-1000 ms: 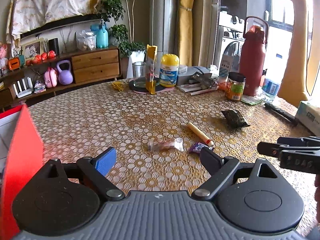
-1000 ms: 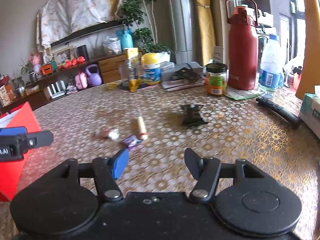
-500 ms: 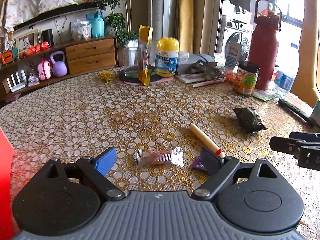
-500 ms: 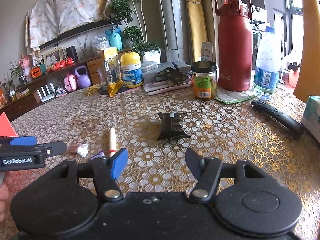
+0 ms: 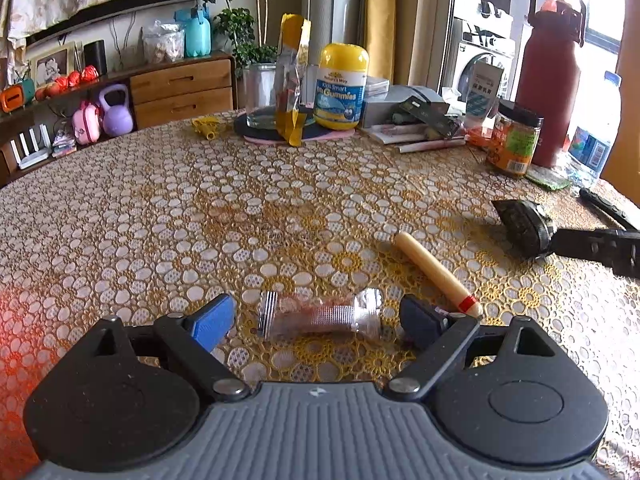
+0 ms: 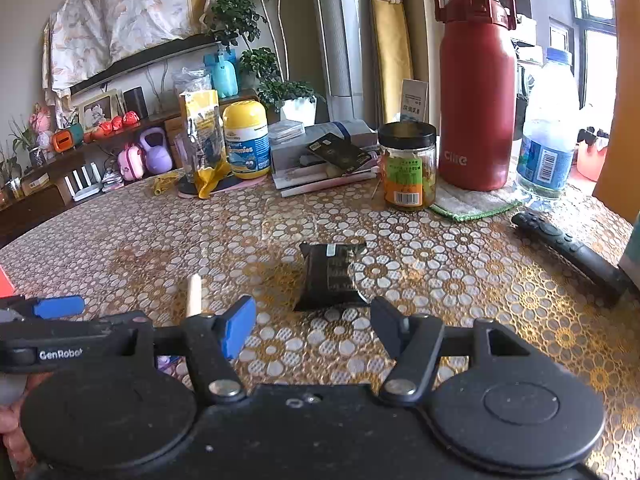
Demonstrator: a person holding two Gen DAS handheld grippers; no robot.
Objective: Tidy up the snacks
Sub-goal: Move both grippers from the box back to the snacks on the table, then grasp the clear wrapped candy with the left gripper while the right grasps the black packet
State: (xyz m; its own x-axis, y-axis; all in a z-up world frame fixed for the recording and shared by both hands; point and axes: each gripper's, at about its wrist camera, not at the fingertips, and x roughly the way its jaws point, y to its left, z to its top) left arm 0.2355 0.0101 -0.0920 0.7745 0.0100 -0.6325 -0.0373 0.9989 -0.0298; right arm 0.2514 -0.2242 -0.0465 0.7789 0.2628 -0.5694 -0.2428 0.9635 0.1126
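Closing left tongs (image 5: 316,316) around clear crinkled candy wrapper (image 5: 320,314) on lace-patterned worktop (image 5: 240,216), pads not touching; contents indistinct. Right tongs (image 6: 312,320) wide, just short of black foil packet (image 6: 330,274).

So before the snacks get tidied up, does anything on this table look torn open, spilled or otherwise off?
Nothing is spilled. The loose snacks, a clear-wrapped candy, a sausage stick and a dark packet, lie flat and scattered on the tablecloth. The yellow pouch at the back stands with its top torn open, leaning slightly.
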